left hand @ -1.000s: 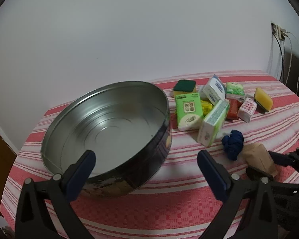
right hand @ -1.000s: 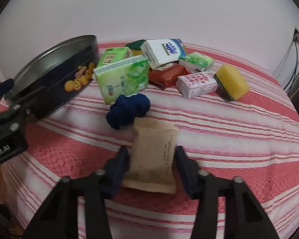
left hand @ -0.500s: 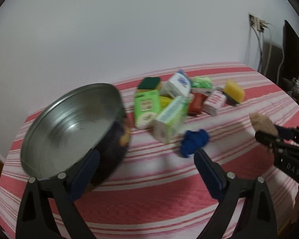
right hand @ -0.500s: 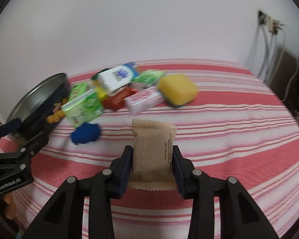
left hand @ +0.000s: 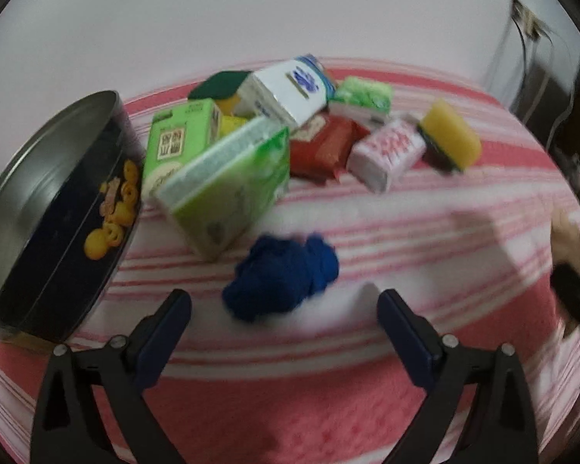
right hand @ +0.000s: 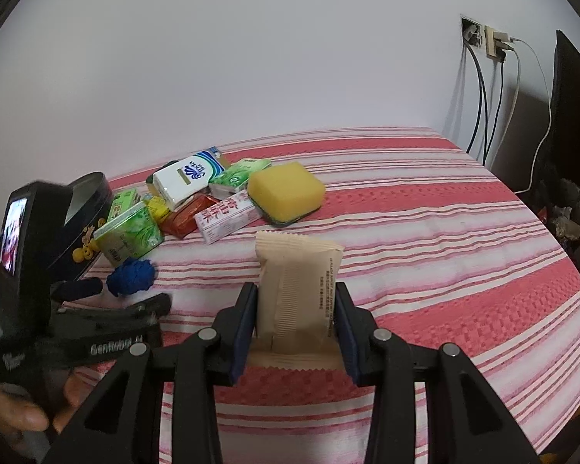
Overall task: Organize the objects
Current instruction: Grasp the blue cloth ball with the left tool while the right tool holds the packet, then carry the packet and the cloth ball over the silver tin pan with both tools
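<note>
My right gripper point(right hand: 295, 305) is shut on a tan snack packet point(right hand: 297, 282), held upright above the striped cloth. A knotted blue cloth ball point(left hand: 282, 278) point(right hand: 130, 275) lies on the table just ahead of my left gripper point(left hand: 284, 309), which is open with nothing between its fingers. The left gripper point(right hand: 96, 297) shows in the right wrist view at the left, its tips beside the ball. A pile of tissue packs, a red packet point(left hand: 321, 147) and a yellow sponge point(right hand: 286, 191) lies beyond. A round metal tin point(left hand: 54, 201) stands at the left.
The table wears a red and white striped cloth point(right hand: 444, 239). A white wall stands behind, with a socket and hanging cables point(right hand: 491, 89) at the right. A dark screen point(right hand: 572, 116) and clutter sit past the table's right edge.
My left gripper swung right from the tin and dropped toward the blue cloth ball. My right gripper lifted the tan packet off the cloth and drew back from the pile.
</note>
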Demonstrator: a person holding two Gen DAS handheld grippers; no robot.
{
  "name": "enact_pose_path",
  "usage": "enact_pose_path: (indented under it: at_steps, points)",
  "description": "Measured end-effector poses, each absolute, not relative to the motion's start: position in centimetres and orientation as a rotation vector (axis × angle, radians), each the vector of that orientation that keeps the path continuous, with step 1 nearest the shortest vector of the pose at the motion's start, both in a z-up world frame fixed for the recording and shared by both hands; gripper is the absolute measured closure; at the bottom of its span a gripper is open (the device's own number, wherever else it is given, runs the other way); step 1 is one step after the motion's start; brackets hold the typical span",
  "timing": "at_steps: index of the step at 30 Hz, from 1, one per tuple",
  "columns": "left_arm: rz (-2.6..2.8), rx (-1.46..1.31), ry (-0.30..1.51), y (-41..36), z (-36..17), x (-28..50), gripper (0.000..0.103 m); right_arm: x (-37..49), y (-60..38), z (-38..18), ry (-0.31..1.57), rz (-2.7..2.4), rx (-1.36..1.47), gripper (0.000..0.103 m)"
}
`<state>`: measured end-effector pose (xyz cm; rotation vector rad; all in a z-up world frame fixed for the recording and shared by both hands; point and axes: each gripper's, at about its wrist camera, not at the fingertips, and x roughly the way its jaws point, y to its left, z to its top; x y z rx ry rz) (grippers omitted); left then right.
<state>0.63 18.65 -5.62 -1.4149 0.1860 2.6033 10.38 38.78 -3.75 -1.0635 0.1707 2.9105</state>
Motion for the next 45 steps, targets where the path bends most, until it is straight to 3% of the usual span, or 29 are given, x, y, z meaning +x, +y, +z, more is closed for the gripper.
enact_pose_path:
  at_steps: [5,8,11,12,21,30,37,45]
  points:
    - [2.617,-1.408,0.11,19.5,-5.9,-0.4,0.004,10.2,38.9,-3.6,0.169,2.922,-1.049,0.061]
    - [2.643,-1.347,0.113,19.7,-5.9,0.1,0.012,10.3,38.8,-3.4,0.144,2.926,-1.038,0.061]
    - [2.647,-1.303,0.117,19.8,-5.4,1.0,0.05,10.2,38.6,-3.3,0.145,2.924,-1.044,0.061]
    - [2.634,-1.308,0.111,19.6,-4.8,0.8,0.051,10.2,38.5,-3.3,0.153,2.923,-1.048,0.061]
    - [2.562,-1.263,0.064,18.2,-4.1,1.7,0.051,10.9,36.7,-1.6,0.124,2.929,-1.008,0.061]
    - [2.679,-1.021,0.114,13.6,1.0,4.2,0.051,10.7,33.4,0.7,0.081,2.974,-0.934,0.061]
    - [2.832,-0.925,0.086,6.8,3.9,3.5,0.051,9.4,27.8,2.8,0.03,3.091,-0.872,0.061]
    - [3.005,-0.97,0.053,-1.2,3.5,0.5,0.051,6.9,20.5,3.6,-0.005,3.239,-0.767,0.061]
